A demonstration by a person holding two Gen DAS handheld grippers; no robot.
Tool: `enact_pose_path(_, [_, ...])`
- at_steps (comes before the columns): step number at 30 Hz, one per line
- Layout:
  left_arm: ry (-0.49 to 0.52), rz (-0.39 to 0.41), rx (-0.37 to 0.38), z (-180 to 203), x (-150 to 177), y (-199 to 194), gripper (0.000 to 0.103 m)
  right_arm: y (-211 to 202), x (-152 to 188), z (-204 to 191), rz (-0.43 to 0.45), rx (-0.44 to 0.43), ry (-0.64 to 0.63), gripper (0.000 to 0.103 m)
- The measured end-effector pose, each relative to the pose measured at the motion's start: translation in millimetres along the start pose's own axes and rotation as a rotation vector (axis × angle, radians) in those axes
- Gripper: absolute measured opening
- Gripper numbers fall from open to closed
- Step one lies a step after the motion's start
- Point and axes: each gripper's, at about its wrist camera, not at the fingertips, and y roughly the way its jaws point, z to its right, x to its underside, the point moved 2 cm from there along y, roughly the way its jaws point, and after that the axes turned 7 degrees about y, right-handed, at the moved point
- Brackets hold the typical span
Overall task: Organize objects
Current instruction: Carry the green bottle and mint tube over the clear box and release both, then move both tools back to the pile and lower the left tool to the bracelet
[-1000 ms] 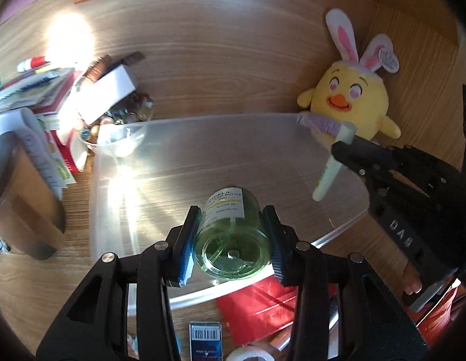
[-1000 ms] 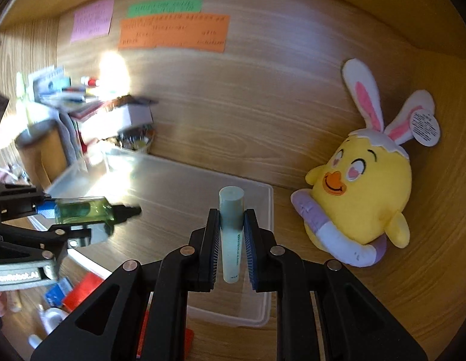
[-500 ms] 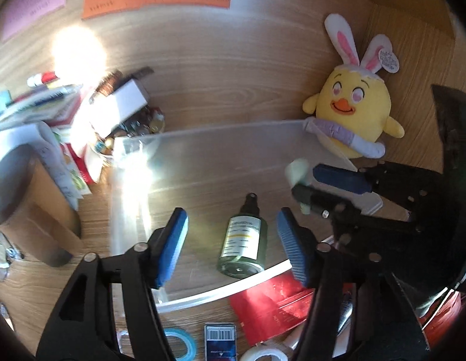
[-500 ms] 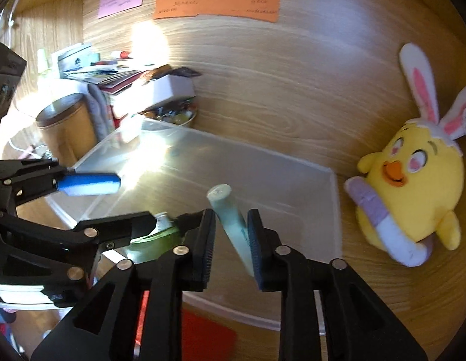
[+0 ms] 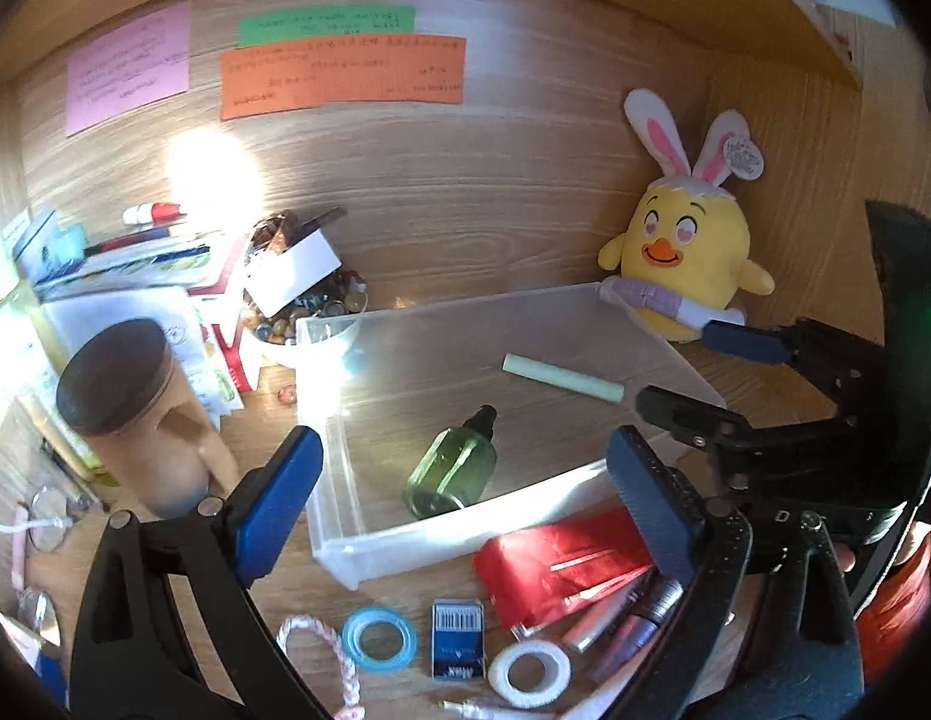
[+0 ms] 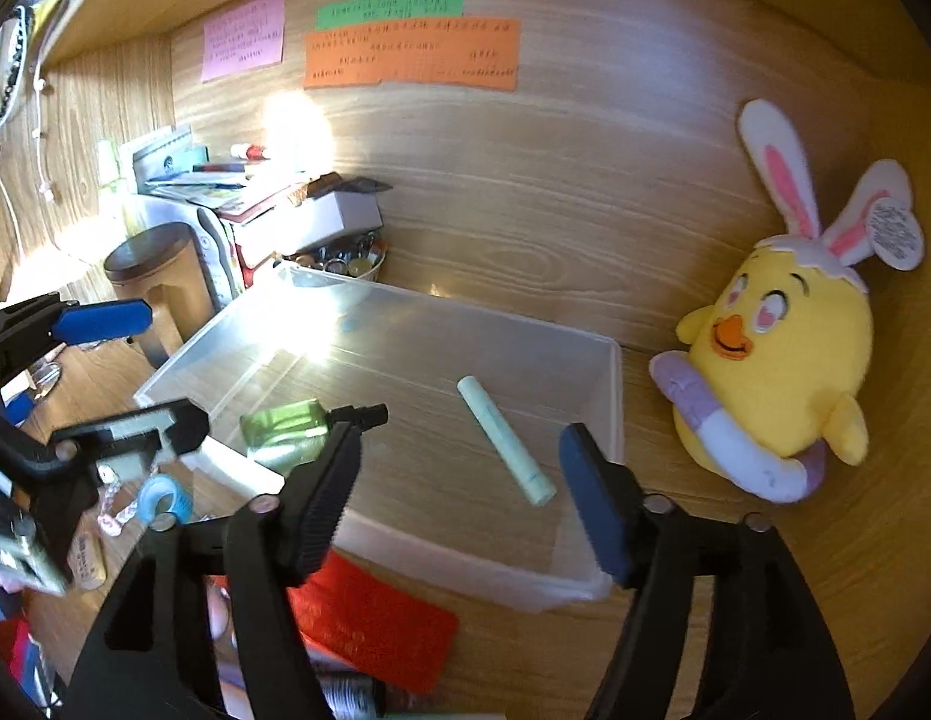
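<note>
A clear plastic bin (image 5: 369, 531) (image 6: 609, 396) sits on the wooden desk. A green spray bottle (image 5: 450, 465) (image 6: 288, 423) lies on its side in the bin near the front wall. A pale green tube (image 5: 561, 378) (image 6: 504, 441) lies in the bin further back. My left gripper (image 5: 459, 498) is open and empty, above the bin's front edge. My right gripper (image 6: 459, 492) is open and empty, above the bin's near side, and shows at the right of the left wrist view (image 5: 741, 372).
A yellow bunny-eared plush chick (image 5: 684, 258) (image 6: 777, 360) sits right of the bin. A brown lidded jar (image 5: 135, 414), stacked books and a bowl of small items (image 5: 297, 306) stand left. A red pouch (image 5: 561, 564), tape rolls (image 5: 378, 639), a small blue box (image 5: 459, 639) and cosmetics lie in front.
Both grippers opened and pulled back. The left let go of the green bottle and the right let go of the pale tube; both now lie in the bin.
</note>
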Motion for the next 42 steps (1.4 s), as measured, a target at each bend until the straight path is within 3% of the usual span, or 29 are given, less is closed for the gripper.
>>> enact_pose_path(5, [-0.033,0.001,0.002,-4,13,-15,0.097,-17,10,8,0.047,0.048,0.012,0.081])
enact_pose_path(24, [-0.083,-0.114,-0.085,-23,88,-29,0.096,-46,92,25,-0.038,0.053,0.121,0.082])
enact_pose_path(26, [-0.081,-0.122,-0.086,-21,94,-29,0.087,-47,99,26,-0.05,0.058,0.124,0.082])
enact_pose_path(28, [-0.076,-0.146,-0.068,-20,101,-27,0.07,-47,106,28,-0.064,0.067,0.132,0.082])
enact_pose_path(33, [-0.103,-0.186,-0.064,-25,120,-21,0.065,-49,118,36,-0.091,0.068,0.177,0.082])
enact_pose_path(42, [-0.145,-0.232,-0.096,-44,139,-14,0.064,-42,120,27,-0.112,0.077,0.141,0.082])
